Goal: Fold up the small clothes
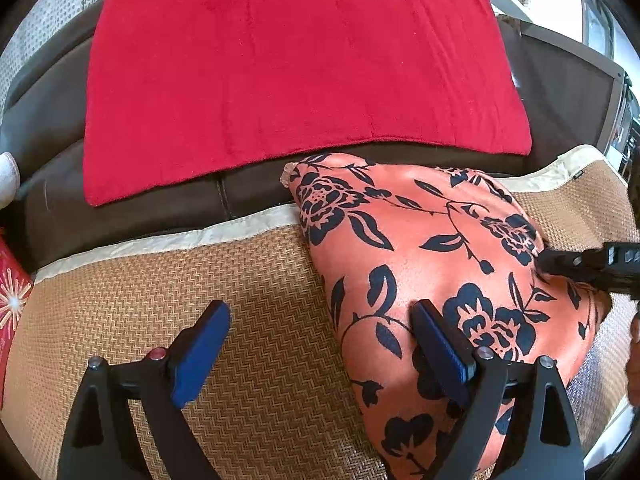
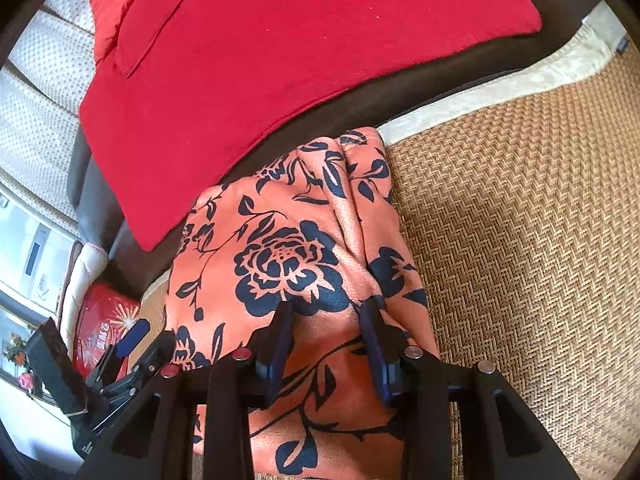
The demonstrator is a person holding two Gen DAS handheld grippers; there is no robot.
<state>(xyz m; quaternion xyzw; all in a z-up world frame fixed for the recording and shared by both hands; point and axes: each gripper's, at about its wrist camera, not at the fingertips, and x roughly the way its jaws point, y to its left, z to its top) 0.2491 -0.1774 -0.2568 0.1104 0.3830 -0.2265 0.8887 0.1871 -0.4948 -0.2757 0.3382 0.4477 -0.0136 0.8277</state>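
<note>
Resting on the orange flowered cloth (image 1: 432,248), the wide-apart left gripper (image 1: 320,328) and half-apart right gripper (image 2: 328,320) hold nothing, so it could bunch up.

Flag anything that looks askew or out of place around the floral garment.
The orange floral garment lies crooked on the woven mat, its far end spilling past the mat's cream border onto the dark sofa. Ridges bunch along one edge. The red towel lies flat; nothing looks damaged.
</note>
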